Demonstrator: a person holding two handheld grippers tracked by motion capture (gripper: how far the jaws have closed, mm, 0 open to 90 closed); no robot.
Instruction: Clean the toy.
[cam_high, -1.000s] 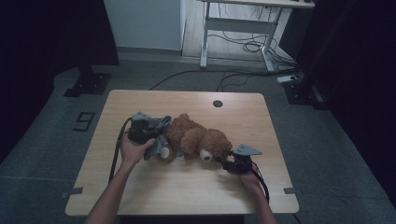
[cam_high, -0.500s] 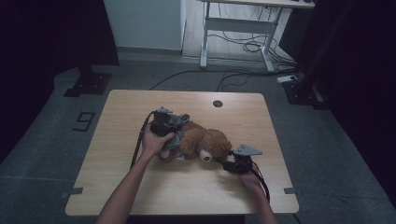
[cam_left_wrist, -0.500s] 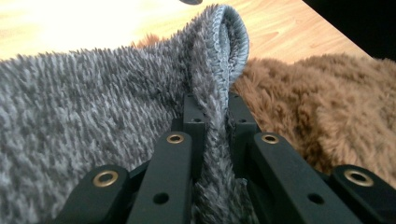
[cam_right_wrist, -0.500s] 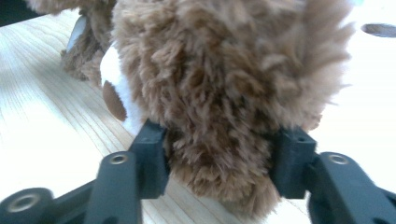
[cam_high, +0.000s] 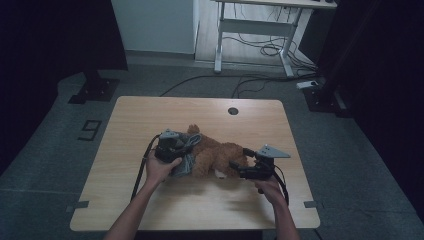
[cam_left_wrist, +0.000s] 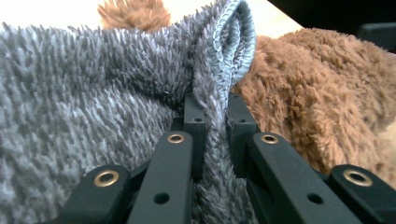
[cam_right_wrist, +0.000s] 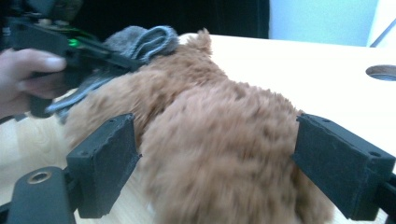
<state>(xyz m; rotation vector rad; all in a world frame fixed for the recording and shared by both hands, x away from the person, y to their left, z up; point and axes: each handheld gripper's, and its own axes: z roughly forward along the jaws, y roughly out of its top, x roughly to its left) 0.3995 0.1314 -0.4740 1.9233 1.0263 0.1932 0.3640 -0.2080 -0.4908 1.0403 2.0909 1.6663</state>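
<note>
Left gripper (cam_high: 181, 156) moved right since earlier, pinching grey cloth (cam_left_wrist: 116, 107) over the brown plush toy (cam_high: 216, 156).
Right gripper (cam_right_wrist: 215, 172) at 3 o'clock, jaws just opened, spread around toy; table hole (cam_high: 233, 111) at 12.

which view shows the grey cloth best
The left gripper view: the grey cloth is close up, its hemmed fold pinched between the left gripper jaws. The high view shows it small beside the brown plush toy; the right gripper view catches just its folded edge.

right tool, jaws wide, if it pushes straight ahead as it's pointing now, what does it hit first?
Most likely the brown plush toy: it lies between the right tool's open jaws, which have just been opening. Depth is unclear, and the pads don't seem to press it.
</note>
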